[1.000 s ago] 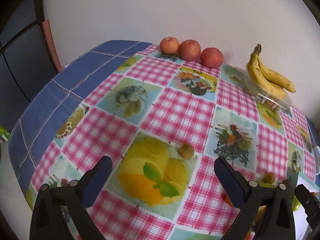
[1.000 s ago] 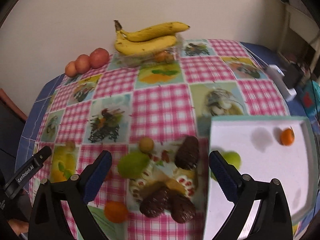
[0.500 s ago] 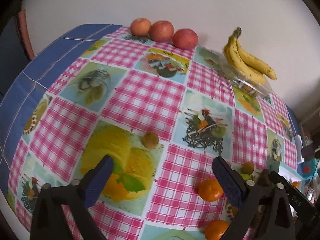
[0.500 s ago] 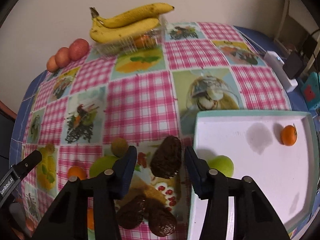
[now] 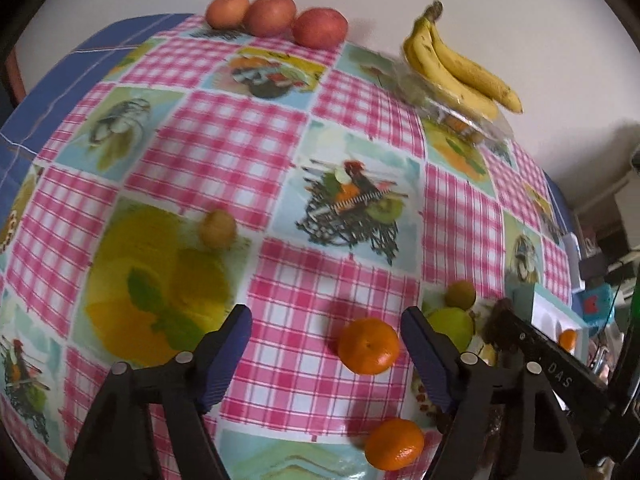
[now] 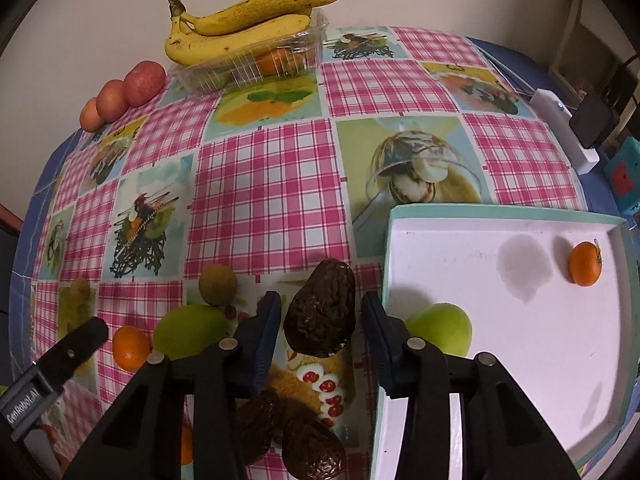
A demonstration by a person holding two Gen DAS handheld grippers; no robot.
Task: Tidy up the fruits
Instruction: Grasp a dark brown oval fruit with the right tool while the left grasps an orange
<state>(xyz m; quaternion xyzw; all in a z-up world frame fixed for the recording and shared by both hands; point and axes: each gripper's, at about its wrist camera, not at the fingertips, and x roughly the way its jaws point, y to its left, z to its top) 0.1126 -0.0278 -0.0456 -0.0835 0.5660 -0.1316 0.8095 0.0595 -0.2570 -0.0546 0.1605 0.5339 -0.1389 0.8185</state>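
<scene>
Bracketing avocado (image 6: 322,308) with my right gripper (image 6: 320,330), jaws spread either side, not yet touching it as far as I can tell. Avocado lying on cloth just left of tray (image 6: 504,216). Tray holding only green fruit (image 6: 440,328) and one orange (image 6: 585,263), so I'm judging job barely begun. Two more avocados (image 6: 288,436), lime (image 6: 188,330), oranges (image 5: 368,346) waiting on cloth. My left gripper (image 5: 326,350) hanging spread and empty, nearest orange lying between its jaws. Bananas (image 6: 240,24), apples (image 6: 120,96) sitting far back.
</scene>
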